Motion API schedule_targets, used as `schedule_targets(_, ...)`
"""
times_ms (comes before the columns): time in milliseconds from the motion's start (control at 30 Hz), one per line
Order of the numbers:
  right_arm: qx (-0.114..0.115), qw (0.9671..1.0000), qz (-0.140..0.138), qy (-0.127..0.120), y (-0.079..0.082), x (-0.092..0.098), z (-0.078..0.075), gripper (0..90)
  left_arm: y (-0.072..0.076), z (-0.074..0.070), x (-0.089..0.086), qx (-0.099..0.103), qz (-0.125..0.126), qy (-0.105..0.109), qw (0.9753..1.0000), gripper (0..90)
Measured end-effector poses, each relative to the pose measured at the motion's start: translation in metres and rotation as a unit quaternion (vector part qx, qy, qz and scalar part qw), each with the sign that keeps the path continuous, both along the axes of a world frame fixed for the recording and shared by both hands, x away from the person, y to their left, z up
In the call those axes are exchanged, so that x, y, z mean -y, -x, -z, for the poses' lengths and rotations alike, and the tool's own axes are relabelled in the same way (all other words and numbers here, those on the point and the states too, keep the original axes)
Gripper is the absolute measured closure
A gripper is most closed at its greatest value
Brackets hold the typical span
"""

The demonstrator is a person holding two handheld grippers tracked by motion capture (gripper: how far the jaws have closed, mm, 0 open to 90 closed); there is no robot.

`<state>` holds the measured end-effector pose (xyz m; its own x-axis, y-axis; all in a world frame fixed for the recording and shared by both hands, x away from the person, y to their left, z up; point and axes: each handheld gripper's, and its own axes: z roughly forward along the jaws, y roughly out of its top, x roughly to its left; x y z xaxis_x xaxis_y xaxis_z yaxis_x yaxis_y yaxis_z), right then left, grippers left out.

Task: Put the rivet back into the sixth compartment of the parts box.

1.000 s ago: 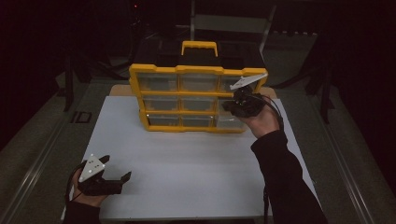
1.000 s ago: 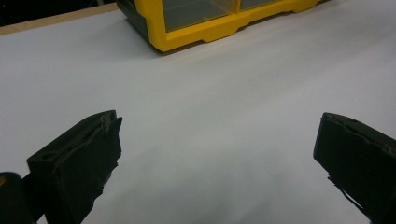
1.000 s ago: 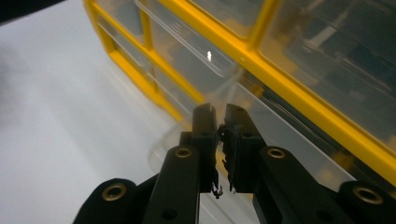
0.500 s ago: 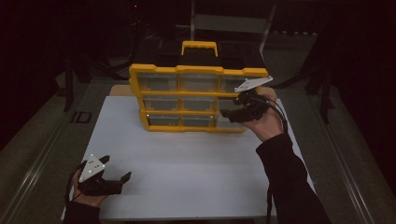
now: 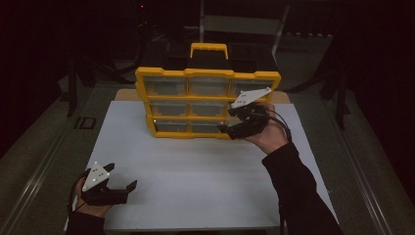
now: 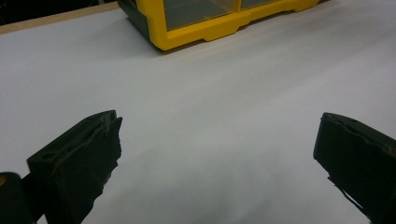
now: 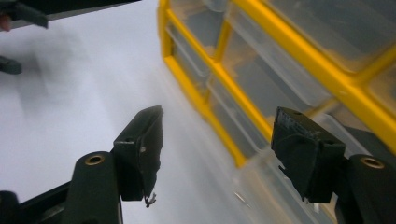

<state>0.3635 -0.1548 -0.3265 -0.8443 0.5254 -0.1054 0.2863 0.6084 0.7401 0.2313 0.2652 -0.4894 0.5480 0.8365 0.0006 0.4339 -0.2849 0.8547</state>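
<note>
The right gripper (image 5: 238, 122) has dropped a little toward the lower right drawers of the yellow plastic organiser with clear drawers (image 5: 195, 105), jaws spread, likely to pull one out. The organiser stands upright at the far side of the white counter (image 5: 195, 176). The left gripper (image 5: 120, 183) rests spread near the front edge.

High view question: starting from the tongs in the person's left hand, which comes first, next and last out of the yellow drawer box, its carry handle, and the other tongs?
Measured from the left tongs, at the table's near left:
1. Yellow drawer box, standing mid-table, its lower left corner closest.
2. Right tongs, at the box's lower right drawers.
3. Carry handle, on top of the box, toward the back.
</note>
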Motion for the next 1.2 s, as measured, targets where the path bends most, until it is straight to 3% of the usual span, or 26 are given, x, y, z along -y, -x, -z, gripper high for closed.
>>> schedule_targets(300,-0.006,0.9993,-0.036,0.007,0.016,-0.016,0.017,34.4,0.000,0.000,0.000,0.000,-0.001,-0.001,1.0000,1.4)
schedule_targets(600,-0.020,0.9990,-0.041,0.006,0.027,-0.013,0.042,34.1,0.001,0.000,-0.001,0.001,-0.002,-0.001,1.0000,1.3)
schedule_targets(900,-0.032,0.9994,-0.012,0.000,0.037,0.010,0.069,31.8,0.001,-0.001,-0.001,0.002,-0.004,0.002,1.0000,1.3)
schedule_targets(1200,-0.030,0.9973,0.060,-0.030,0.056,0.064,0.102,22.1,0.002,-0.001,-0.003,0.004,-0.009,0.005,0.9999,1.4)
